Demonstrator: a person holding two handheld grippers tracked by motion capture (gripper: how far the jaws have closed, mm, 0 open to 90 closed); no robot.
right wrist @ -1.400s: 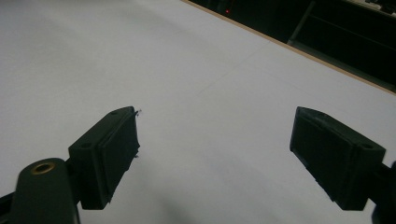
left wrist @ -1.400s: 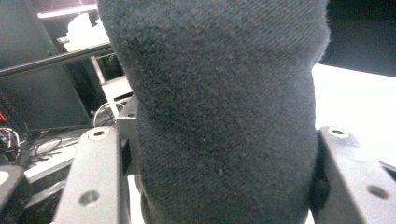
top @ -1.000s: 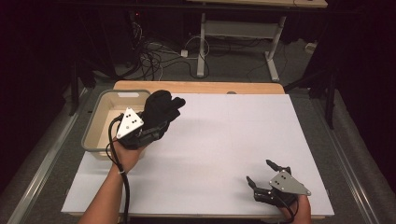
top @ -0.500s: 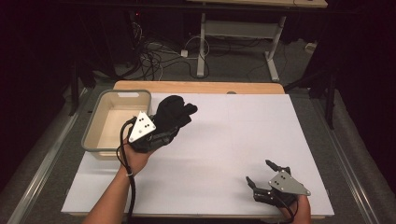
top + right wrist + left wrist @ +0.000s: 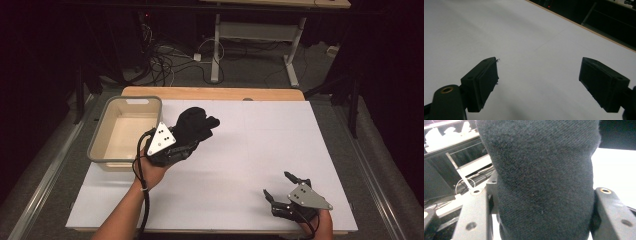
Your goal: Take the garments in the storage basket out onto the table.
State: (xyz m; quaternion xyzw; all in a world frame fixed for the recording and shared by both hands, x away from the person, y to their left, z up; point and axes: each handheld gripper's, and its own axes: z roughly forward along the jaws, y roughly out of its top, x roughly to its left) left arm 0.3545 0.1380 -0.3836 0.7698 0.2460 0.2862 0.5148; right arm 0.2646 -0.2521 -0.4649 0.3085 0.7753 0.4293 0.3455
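Note:
A bundle of black knitted cloth (image 5: pixel 194 126) hangs above the white table, just right of the beige bin (image 5: pixel 107 154). My left gripper (image 5: pixel 187 142) is shut on the cloth. Up close in the left gripper view the black cloth (image 5: pixel 544 177) is squeezed between both jaws and hides most of what lies beyond. My right gripper (image 5: pixel 281 187) rests low at the table's front right, open, with bare white surface between its jaws. In the right gripper view, that right gripper (image 5: pixel 539 82) has its two pads wide apart and nothing between them.
The beige bin has nothing inside and stands at the left edge of the white tabletop (image 5: pixel 260 145). A wooden strip (image 5: pixel 210 93) runs along the far edge. Cables and metal desk legs (image 5: pixel 216 45) lie on the floor beyond the table.
My left gripper has carried the black cloth rightwards, away from over the bin and a little towards the table's middle. The right gripper has stayed where it was.

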